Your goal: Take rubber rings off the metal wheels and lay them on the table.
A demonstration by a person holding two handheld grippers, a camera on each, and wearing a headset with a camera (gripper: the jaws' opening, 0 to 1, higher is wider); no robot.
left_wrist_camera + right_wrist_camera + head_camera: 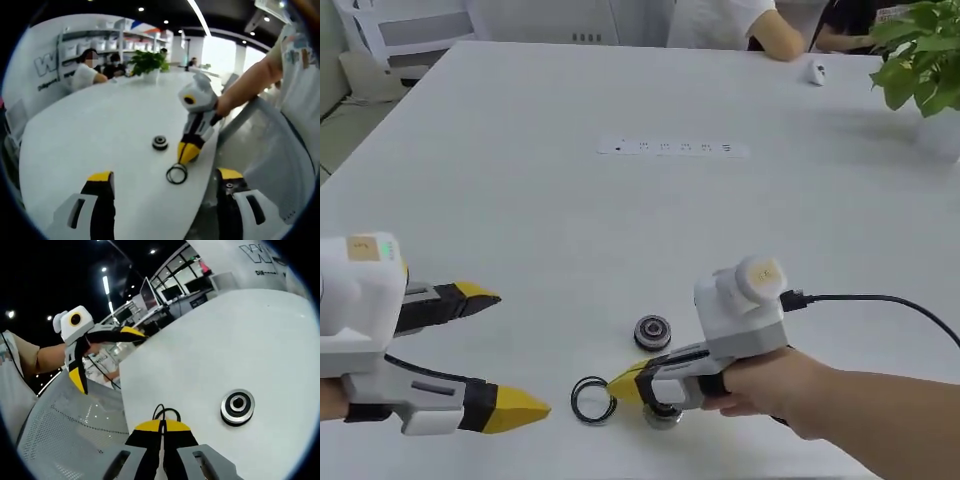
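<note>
Just ahead of the right gripper (625,385), whose jaws are pressed together, a black rubber ring (592,399) lies on the white table (570,220). The tips touch it and may be nipping its edge. Beyond that gripper stands a metal wheel (652,332), with a second wheel (663,414) beneath the gripper. Left of the ring, the left gripper (510,350) hovers, jaws wide apart. Far ahead are a socket strip (670,148), a potted plant (920,55) and seated people (760,25) in a lit office.
</note>
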